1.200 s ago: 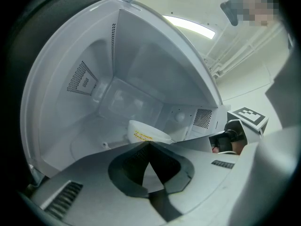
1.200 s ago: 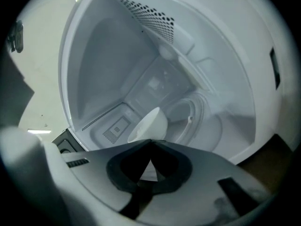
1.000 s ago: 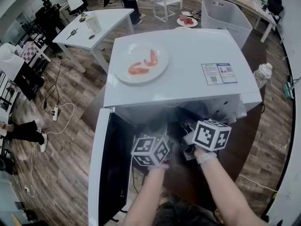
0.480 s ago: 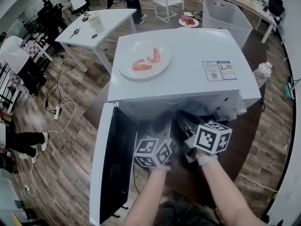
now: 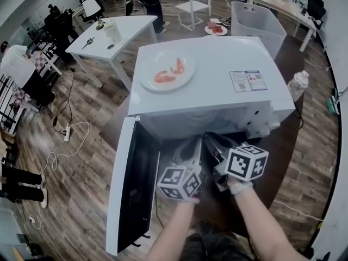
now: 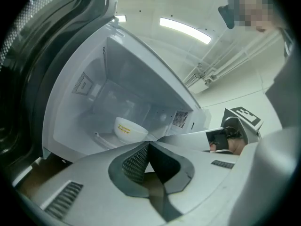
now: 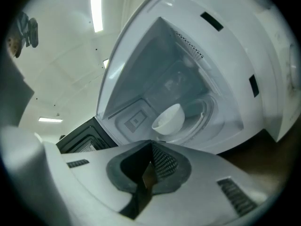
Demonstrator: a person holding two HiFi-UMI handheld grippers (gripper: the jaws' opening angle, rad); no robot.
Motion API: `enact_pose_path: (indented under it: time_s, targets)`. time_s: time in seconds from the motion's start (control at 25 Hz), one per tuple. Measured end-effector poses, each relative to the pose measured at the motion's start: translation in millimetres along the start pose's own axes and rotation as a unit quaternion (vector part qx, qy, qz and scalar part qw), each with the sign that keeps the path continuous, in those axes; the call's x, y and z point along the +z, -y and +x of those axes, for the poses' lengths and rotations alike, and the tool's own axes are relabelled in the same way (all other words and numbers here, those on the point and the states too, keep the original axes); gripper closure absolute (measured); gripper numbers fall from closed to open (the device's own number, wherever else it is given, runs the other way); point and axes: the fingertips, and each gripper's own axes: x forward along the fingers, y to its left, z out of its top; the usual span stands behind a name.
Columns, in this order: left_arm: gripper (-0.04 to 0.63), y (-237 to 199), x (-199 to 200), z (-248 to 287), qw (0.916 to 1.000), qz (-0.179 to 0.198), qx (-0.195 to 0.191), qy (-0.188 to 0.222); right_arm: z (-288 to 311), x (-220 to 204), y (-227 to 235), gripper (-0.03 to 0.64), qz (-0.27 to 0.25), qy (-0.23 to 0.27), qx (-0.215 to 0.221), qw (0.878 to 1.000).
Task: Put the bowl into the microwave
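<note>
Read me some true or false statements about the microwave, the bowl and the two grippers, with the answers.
1. The bowl sits inside the microwave. True.
2. The microwave door is closed. False: it stands open.
3. The right gripper holds the bowl. False: its jaws are shut, with nothing between them.
4. A plate with red food rests on top of the microwave. True.
5. The left gripper is shut and empty. True.
</note>
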Motion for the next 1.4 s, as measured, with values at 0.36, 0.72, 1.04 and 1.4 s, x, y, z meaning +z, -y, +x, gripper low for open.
enact_pose_path:
  time_s: [0.36, 0.72, 1.04, 1.4]
  targets:
    - [0.595, 25.1, -3.4, -31.2, 1.0000, 0.003, -0.005, 0.000, -30.1, -14.3, -20.3, 0.615, -0.019, -0.009, 0.000, 1.000]
    - [0.595, 55.3, -14.8, -75.0, 0.9994, 0.016, -0.025, -0.017, -70.5, -46.2, -40.1, 0.615, -0.021, -0.022, -0.008, 1.000]
    - [0.595, 78.2, -19.1, -106.4, 0.9989, 0.018, -0.040, -0.019, -100.9, -63.9, -59.0, 0.615, -0.023, -0.015, -0.013, 1.000]
    - [0.595, 102.7, -25.8, -141.6, 0.9984, 0.018, -0.049, -0.020, -135.8, -84.7, -78.7, 0.615, -0.021, -0.010, -0.021, 1.000]
